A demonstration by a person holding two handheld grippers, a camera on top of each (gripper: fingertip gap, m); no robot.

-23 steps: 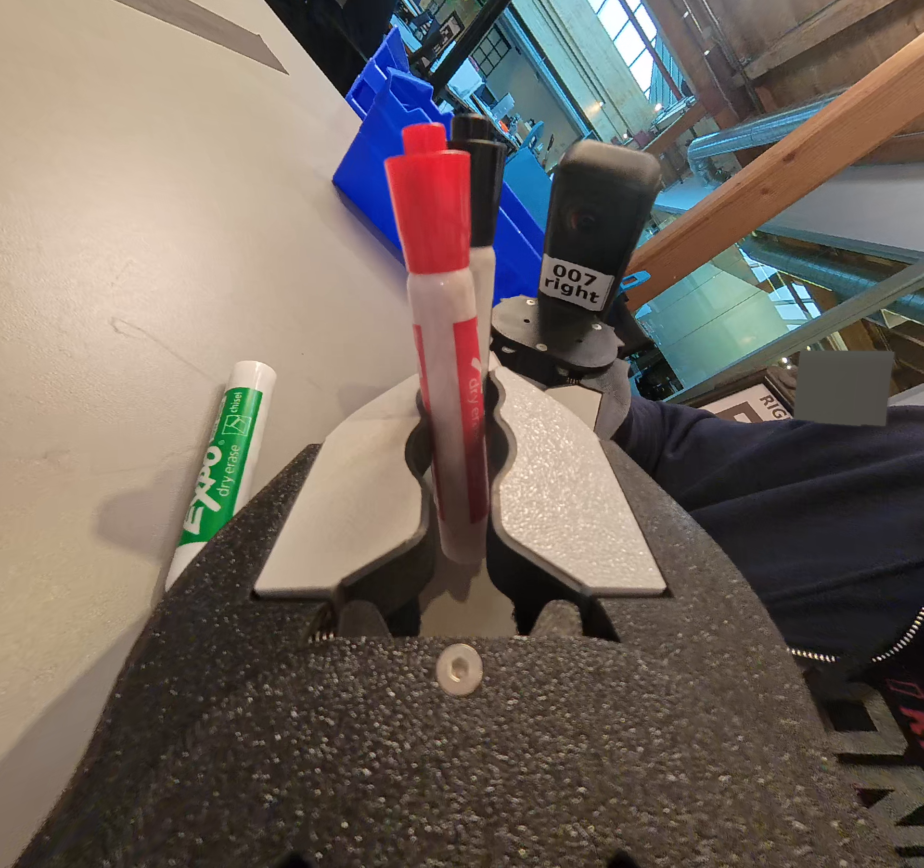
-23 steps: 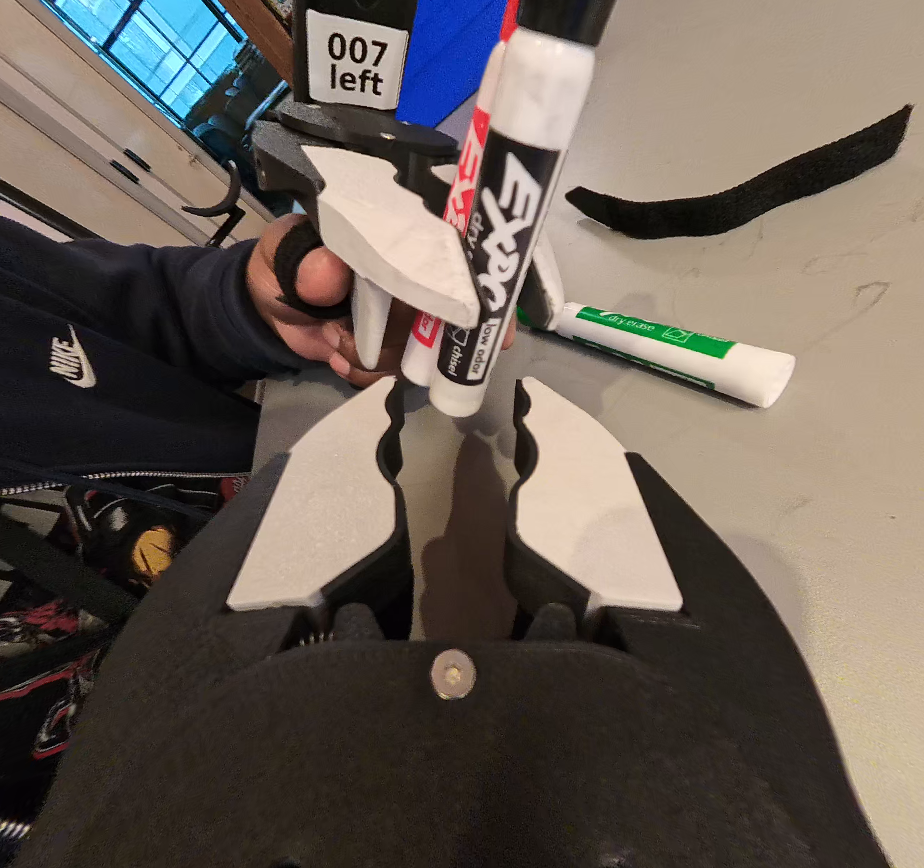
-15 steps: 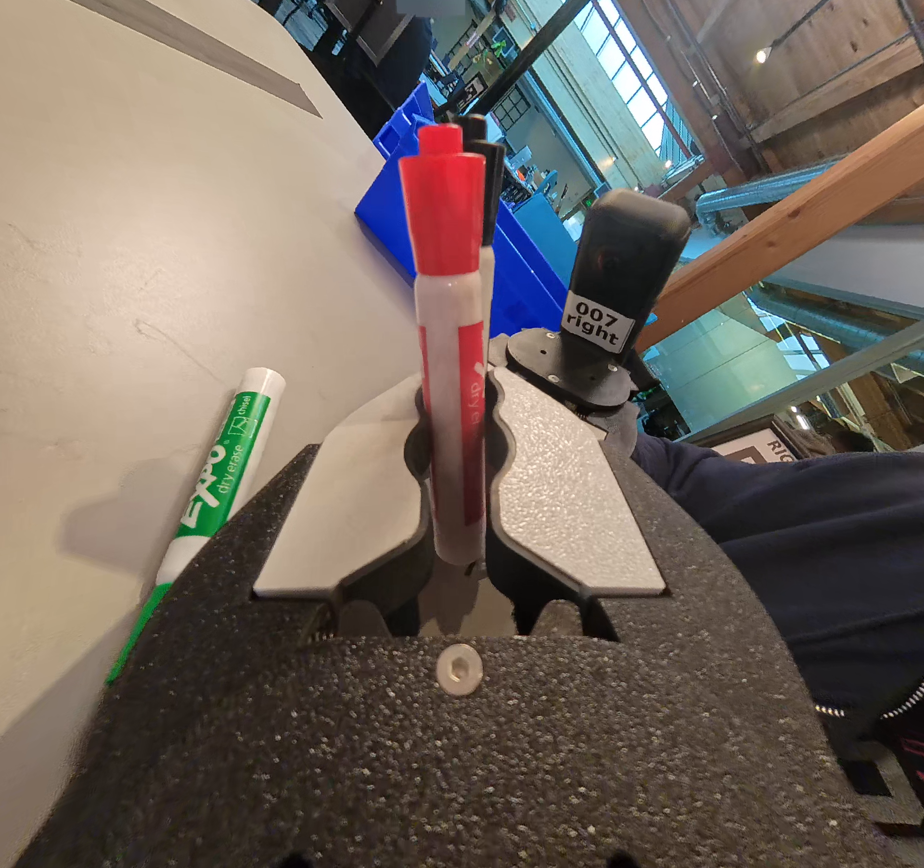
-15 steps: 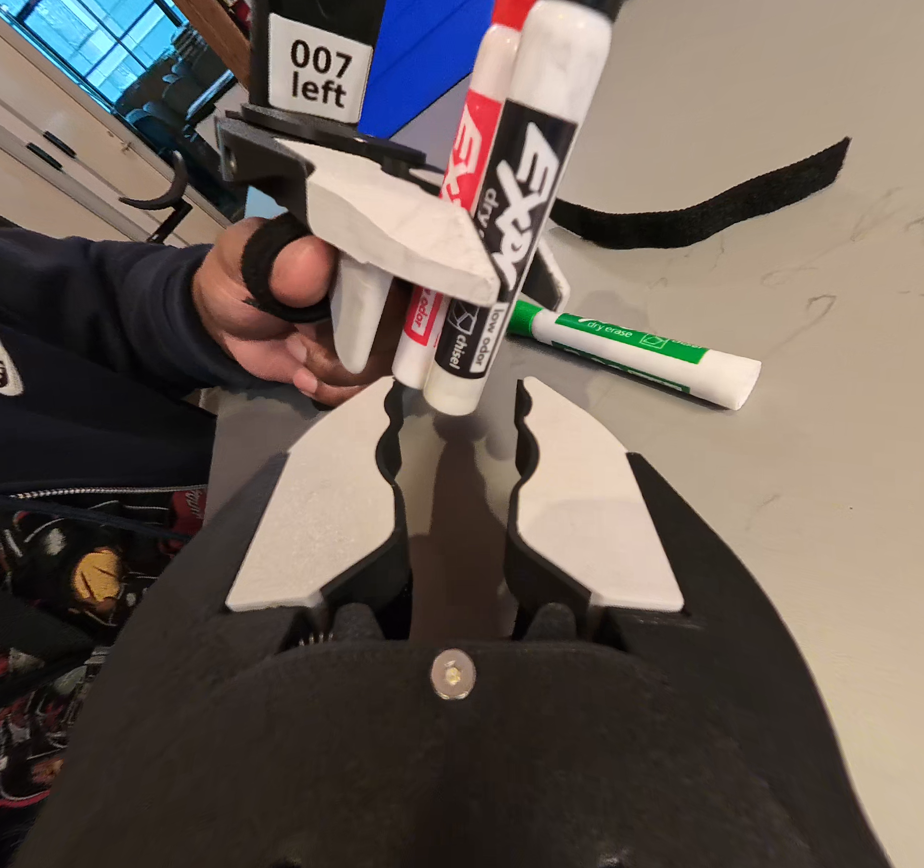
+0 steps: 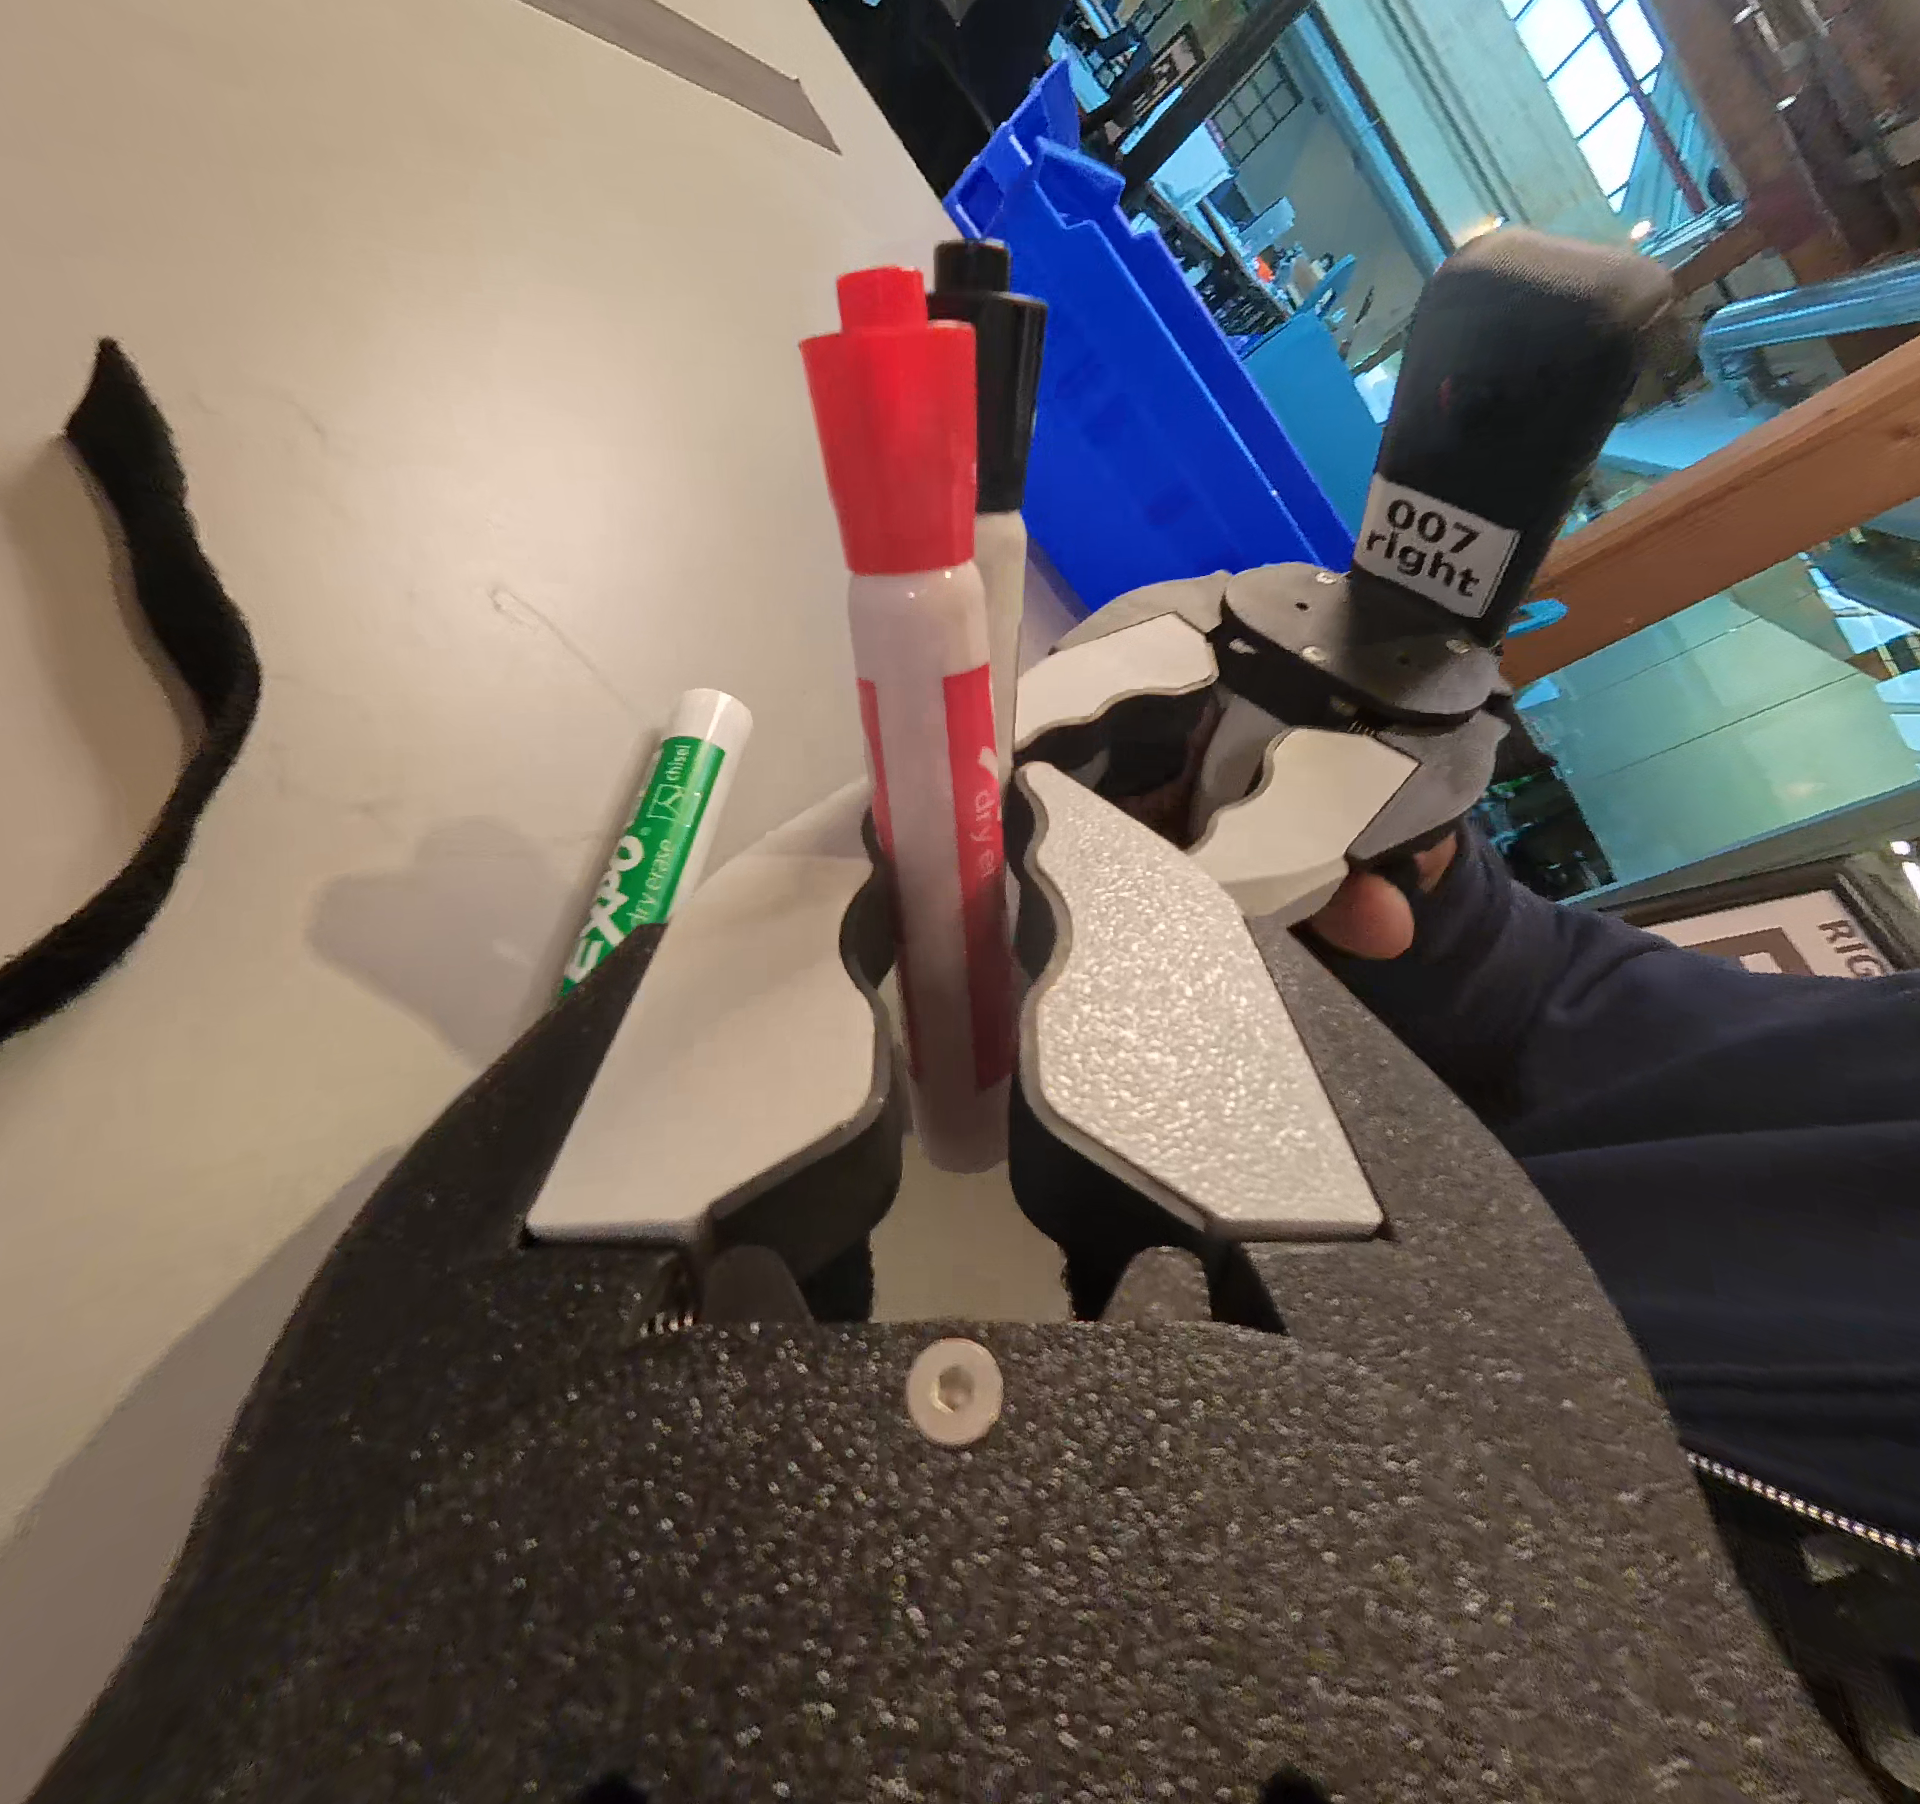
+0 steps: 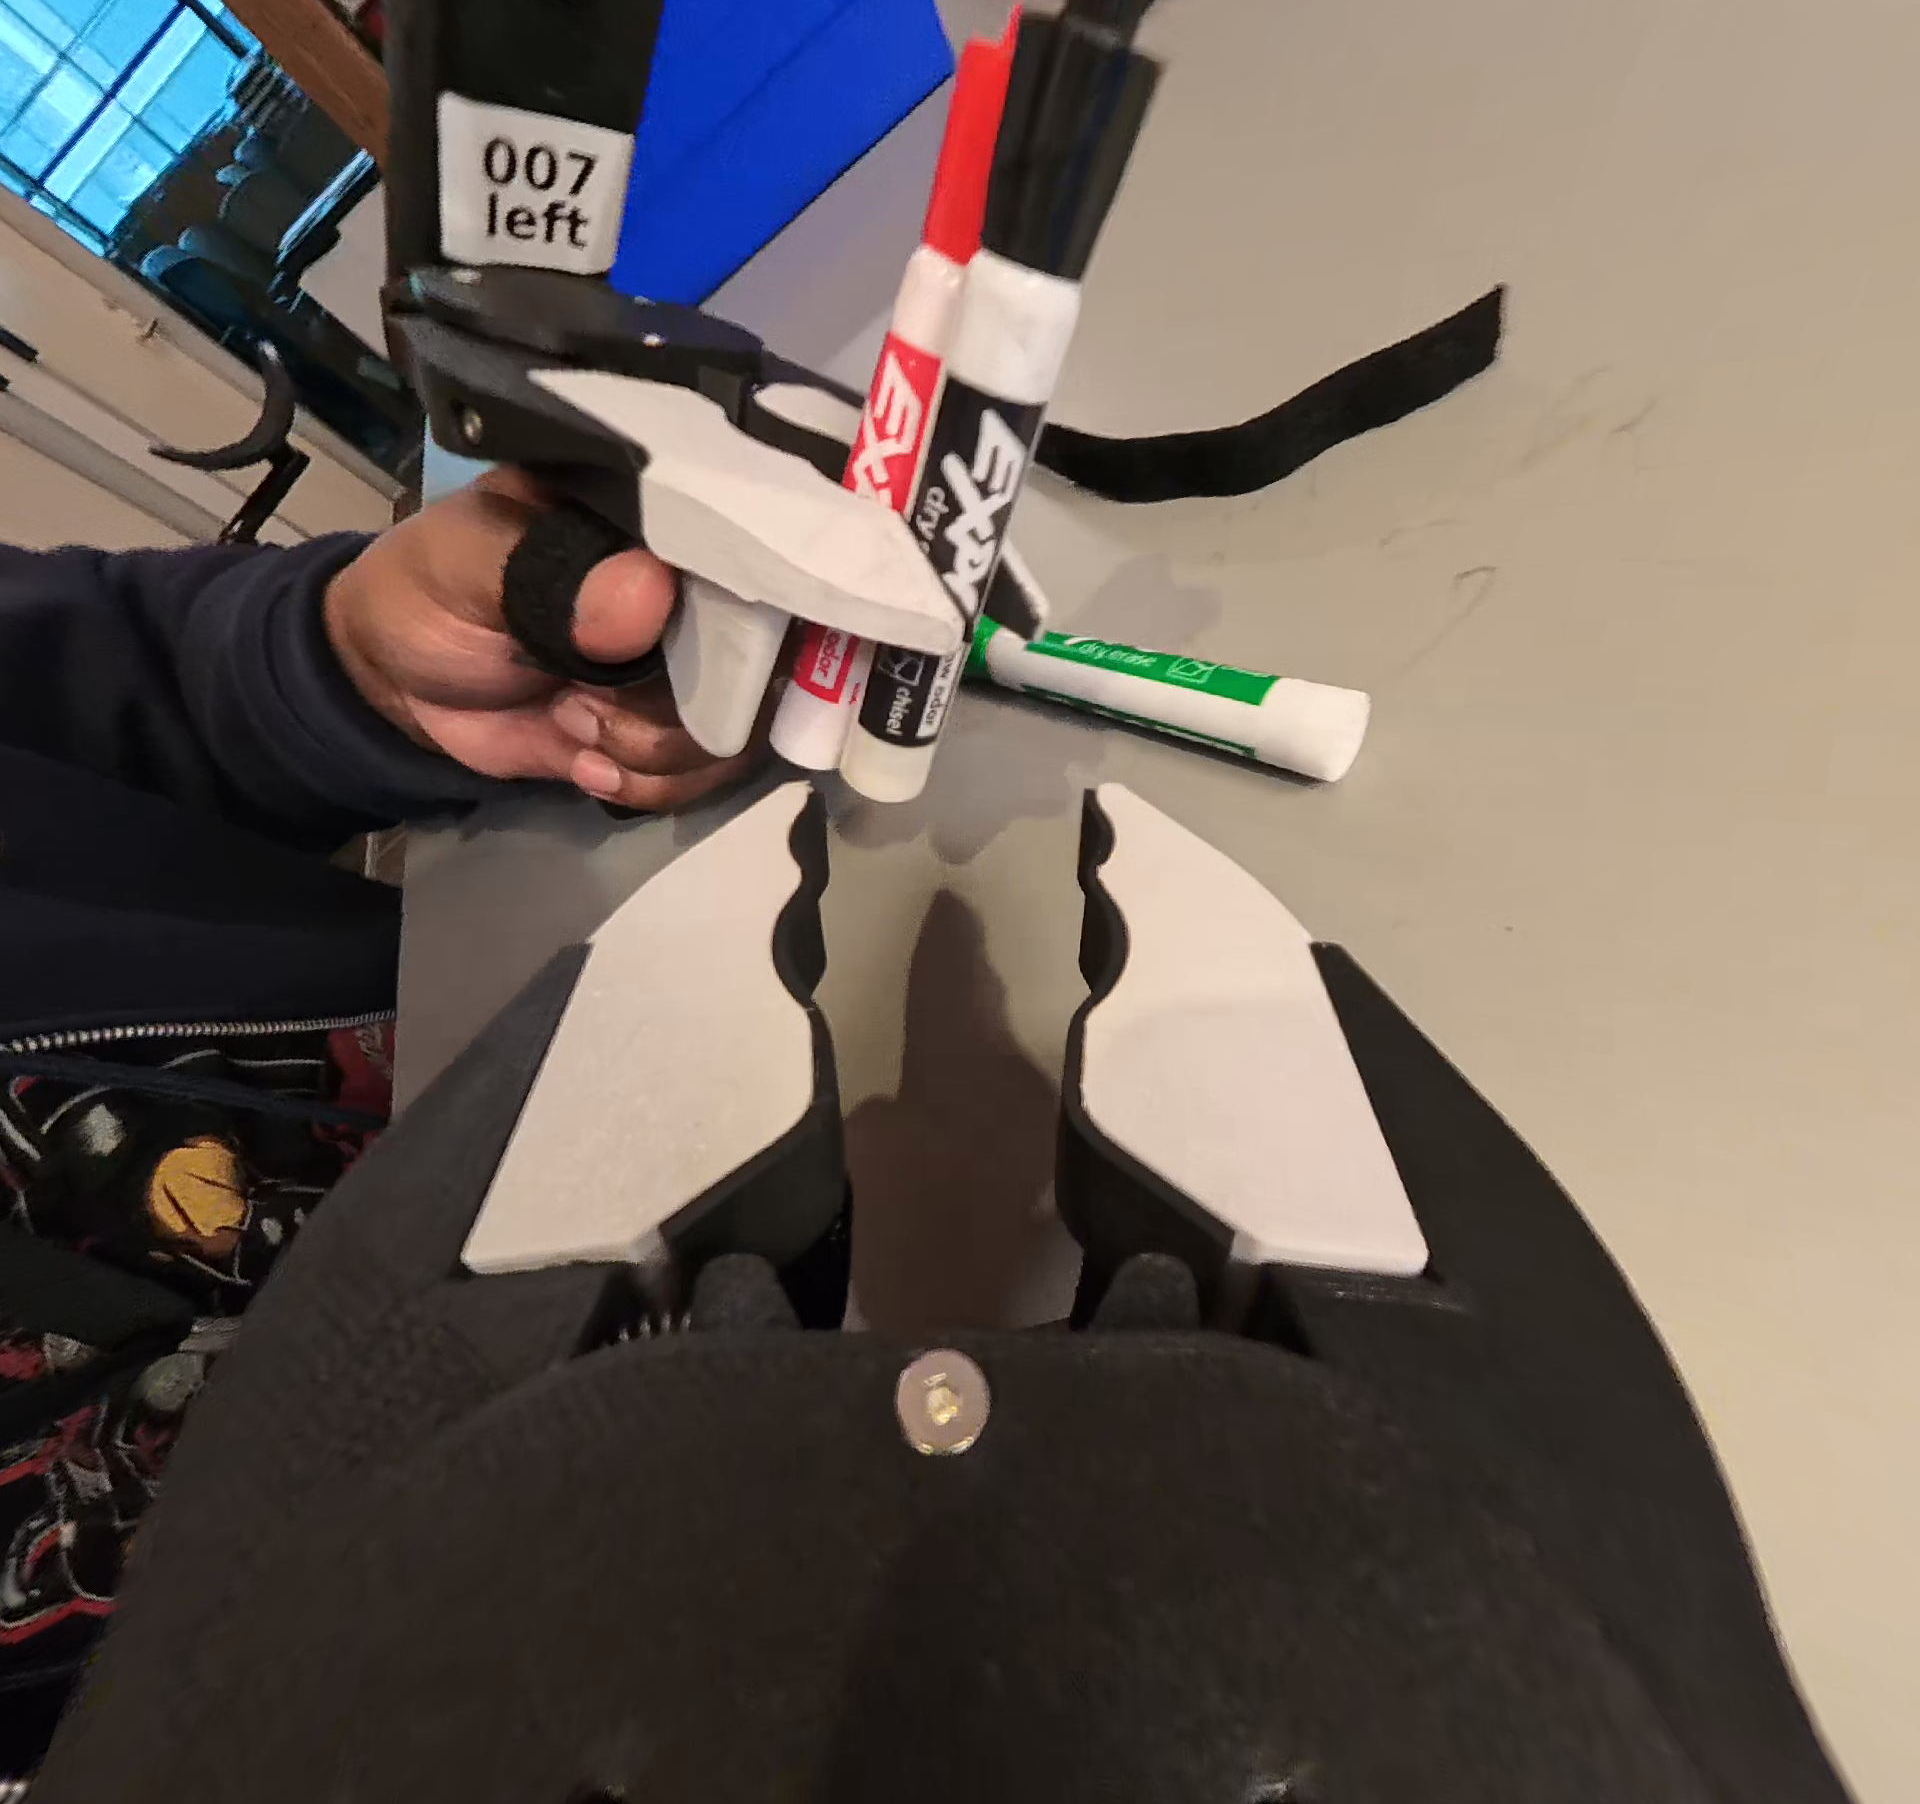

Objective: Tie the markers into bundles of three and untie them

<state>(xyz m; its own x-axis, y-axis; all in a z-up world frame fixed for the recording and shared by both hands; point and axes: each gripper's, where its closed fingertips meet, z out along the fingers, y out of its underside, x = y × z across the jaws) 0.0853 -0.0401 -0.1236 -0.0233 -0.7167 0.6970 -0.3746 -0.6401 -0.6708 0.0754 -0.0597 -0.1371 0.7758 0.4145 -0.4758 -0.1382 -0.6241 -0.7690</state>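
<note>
My left gripper is shut on a red marker and a black marker held side by side, caps pointing away. Both show in the right wrist view, the red marker and the black marker clamped in the left gripper. My right gripper is open and empty, just below the markers' butt ends; it also shows in the left wrist view. A green marker lies on the grey table beside them, also in the left wrist view.
A black strap lies on the table beyond the green marker, and shows at the left in the left wrist view. A blue bin stands at the table's far edge. A person's hand and dark sleeve hold the left gripper. The grippers are tip to tip, or close to it. Between my left fingertips and the black strap there is roughly 10 cm. It is also in sight in the left wrist view.
My right gripper has drawn back from the held markers and its jaws have opened wider. The left gripper has kept its grip on both markers and turned, bringing the strap into view.
</note>
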